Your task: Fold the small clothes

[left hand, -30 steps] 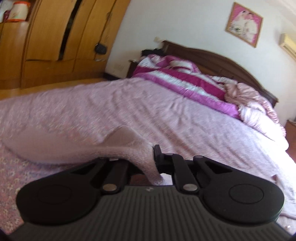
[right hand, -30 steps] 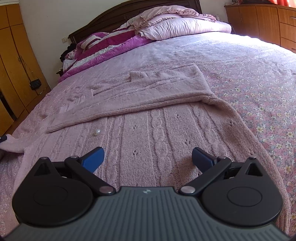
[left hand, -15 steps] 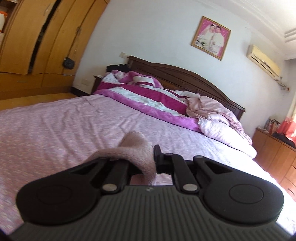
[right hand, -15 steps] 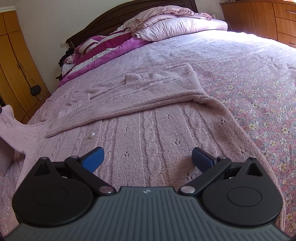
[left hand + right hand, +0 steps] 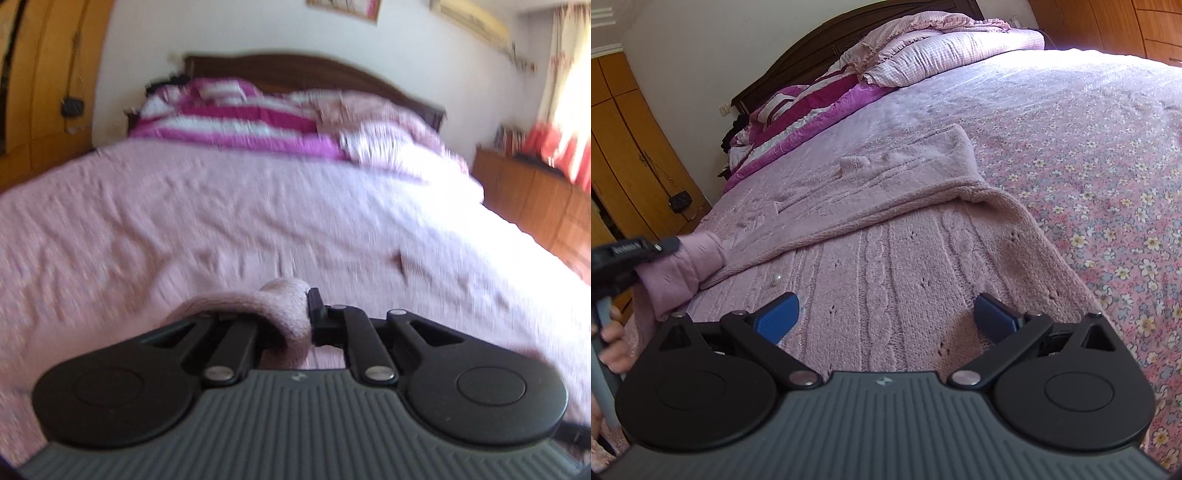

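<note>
A pink cable-knit sweater (image 5: 905,258) lies flat on the bed, one sleeve (image 5: 886,173) folded across its body. My left gripper (image 5: 295,325) is shut on the cuff of the other sleeve (image 5: 284,306) and holds it lifted. In the right wrist view that gripper (image 5: 631,254) shows at the far left, with the pink sleeve (image 5: 683,269) hanging from it above the sweater's left edge. My right gripper (image 5: 886,317) is open and empty, low over the sweater's hem, its blue pads (image 5: 775,317) wide apart.
The bed has a pink floral cover (image 5: 1108,184). Striped magenta bedding (image 5: 236,118) and a checked quilt (image 5: 942,48) are piled at the dark headboard (image 5: 295,70). Wooden wardrobes (image 5: 624,166) stand left, a wooden dresser (image 5: 535,199) right.
My left gripper has swung right and inward with the sleeve cuff, carrying it up over the sweater's left edge. My right gripper has stayed open over the hem.
</note>
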Demonstrator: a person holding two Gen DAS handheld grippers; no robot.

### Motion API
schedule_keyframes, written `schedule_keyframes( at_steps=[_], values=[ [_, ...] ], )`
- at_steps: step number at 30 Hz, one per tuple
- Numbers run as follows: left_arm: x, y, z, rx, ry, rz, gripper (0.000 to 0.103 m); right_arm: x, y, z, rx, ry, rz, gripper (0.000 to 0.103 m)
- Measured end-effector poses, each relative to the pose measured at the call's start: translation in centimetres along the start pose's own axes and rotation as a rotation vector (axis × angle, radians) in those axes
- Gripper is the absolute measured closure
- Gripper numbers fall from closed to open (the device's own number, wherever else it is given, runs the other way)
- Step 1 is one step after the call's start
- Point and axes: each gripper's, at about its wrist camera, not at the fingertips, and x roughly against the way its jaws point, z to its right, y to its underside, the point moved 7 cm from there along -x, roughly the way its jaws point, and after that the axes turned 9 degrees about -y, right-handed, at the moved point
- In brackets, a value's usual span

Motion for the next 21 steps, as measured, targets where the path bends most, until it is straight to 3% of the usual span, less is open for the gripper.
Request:
schedule_keyframes(
  at_steps=[3,5,7,9,15,21],
  values=[
    [-0.5,2.2,0.1,-0.020,0.018,-0.089,0.093,0.0,0.0,0.1,-0.002,-0.007,0.000,0.000],
    [-0.5,3.3,0.0,-0.022,0.029,-0.148,0.084,0.0,0.1,0.1,0.005,-0.010,-0.002,0.000],
    [-0.1,4.0,-0.3,-0.021,0.030,-0.177,0.067,0.0,0.2,0.0,0.012,-0.011,-0.004,0.000],
    [0.8,4.4,-0.4,-0.021,0.028,-0.188,0.061,-0.1,0.2,-0.1,0.013,-0.011,-0.005,0.000],
    [3.3,5.1,-1.0,-0.094,-0.044,-0.192,0.057,-0.5,-0.1,-1.0,-0.008,-0.033,-0.027,0.000],
    [5.5,5.4,-3.4,-0.048,-0.071,-0.213,0.054,-1.9,-0.9,-4.2,0.030,-0.112,-0.069,0.000]
  ],
)
